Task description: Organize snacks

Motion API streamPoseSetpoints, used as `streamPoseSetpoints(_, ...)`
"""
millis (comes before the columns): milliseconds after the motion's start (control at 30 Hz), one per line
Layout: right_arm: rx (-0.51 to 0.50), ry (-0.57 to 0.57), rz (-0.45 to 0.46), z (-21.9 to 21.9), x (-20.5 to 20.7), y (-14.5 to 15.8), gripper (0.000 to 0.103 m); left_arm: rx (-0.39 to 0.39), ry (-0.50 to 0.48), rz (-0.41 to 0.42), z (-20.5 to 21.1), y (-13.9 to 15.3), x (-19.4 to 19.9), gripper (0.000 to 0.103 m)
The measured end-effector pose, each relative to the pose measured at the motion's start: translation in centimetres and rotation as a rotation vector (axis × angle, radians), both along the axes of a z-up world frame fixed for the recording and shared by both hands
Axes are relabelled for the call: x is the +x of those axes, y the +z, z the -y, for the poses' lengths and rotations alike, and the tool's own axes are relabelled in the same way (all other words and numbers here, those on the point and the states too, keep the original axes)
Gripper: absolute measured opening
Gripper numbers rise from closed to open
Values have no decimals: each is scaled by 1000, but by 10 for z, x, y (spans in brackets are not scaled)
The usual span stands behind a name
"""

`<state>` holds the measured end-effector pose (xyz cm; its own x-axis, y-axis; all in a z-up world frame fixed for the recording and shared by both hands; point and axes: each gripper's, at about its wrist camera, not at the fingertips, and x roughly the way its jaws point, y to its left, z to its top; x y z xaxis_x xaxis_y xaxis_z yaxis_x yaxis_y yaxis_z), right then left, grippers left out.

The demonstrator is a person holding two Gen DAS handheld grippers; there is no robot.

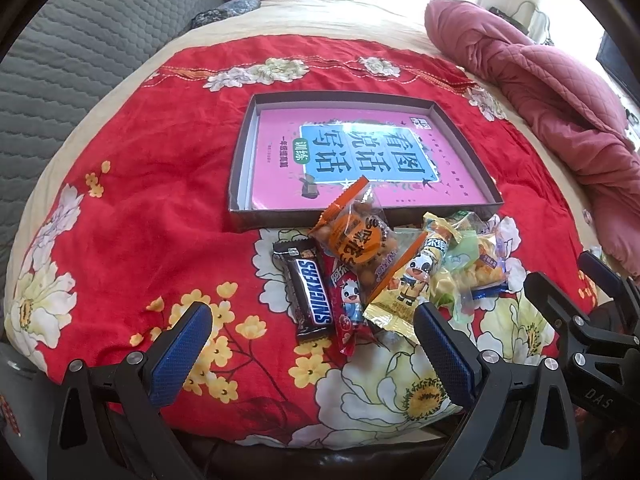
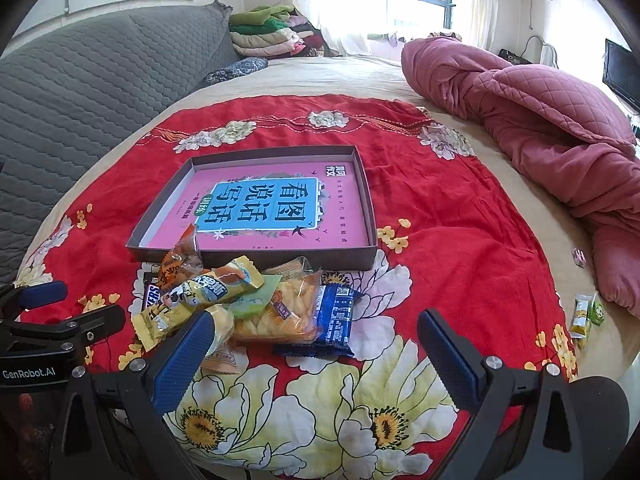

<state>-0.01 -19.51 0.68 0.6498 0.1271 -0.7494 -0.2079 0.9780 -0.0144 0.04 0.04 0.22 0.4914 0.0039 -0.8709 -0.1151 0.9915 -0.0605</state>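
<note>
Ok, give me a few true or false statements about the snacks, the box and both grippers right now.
1. The left gripper is open and holds nothing. True.
2. The Snickers bar lies inside the box. False: it lies on the red cloth, in front of the box.
3. A pink book lies flat in the box. True.
4. The right gripper is shut on the blue packet. False: it is open, and the blue packet lies on the cloth.
5. The snacks are piled close to the box's near wall. True.
</note>
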Motion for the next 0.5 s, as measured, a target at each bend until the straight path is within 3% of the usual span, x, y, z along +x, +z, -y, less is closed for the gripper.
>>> streamPoseSetpoints(500, 5, 3, 1, 0, 0, 0, 102, 5, -1, -4, 2, -3, 0, 101)
